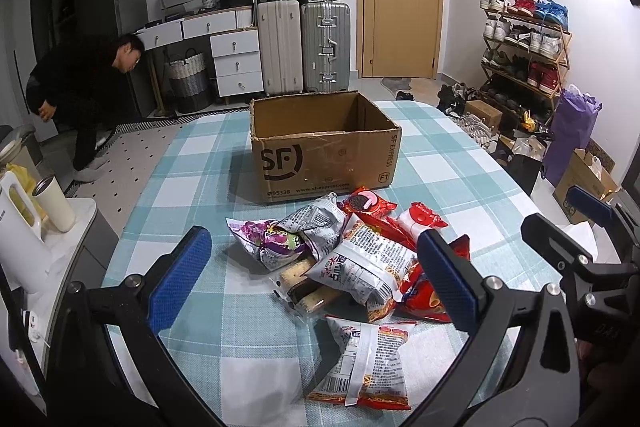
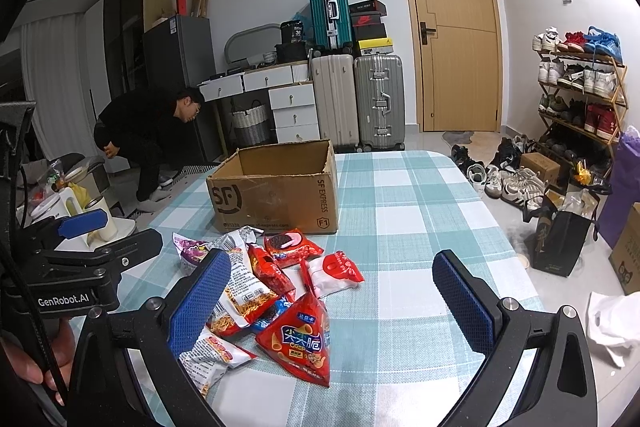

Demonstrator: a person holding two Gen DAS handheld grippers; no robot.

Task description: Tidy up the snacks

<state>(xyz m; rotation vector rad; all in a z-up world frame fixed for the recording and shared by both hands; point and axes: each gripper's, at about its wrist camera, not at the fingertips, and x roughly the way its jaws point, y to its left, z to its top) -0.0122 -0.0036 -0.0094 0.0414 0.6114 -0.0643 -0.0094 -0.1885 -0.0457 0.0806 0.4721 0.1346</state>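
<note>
Blue ribbed pads line both claws, mounted on black angular frames with silver bolts. The left claw [image 1: 316, 287] hangs above the near edge of the worktop [image 1: 208, 163] with its jaws spread wide and nothing between them; the right claw [image 2: 332, 307] is likewise wide apart and empty, over the same near edge. Between and just beyond them lies a loose heap of crinkled foil and plastic snack packets. Nearest is a flat white-and-red noodle packet [image 1: 366, 367], printed with small text. A puffy red triangular chip bag [image 2: 298, 339] sits beside it, glossy and pointed at the top. Farther in are a white printed bag [image 1: 360, 263], a purple-and-white packet [image 1: 260, 237] and a red cookie packet [image 2: 292, 247], overlapping one another. The worktop wears a soft checked cloth in pale teal and white. Past the heap, toward the far edge, stands a brown corrugated cardboard box [image 1: 320, 159], open-topped, its rim ragged. Hard-shell suitcases [image 1: 304, 43] stand against the wall beyond.
</note>
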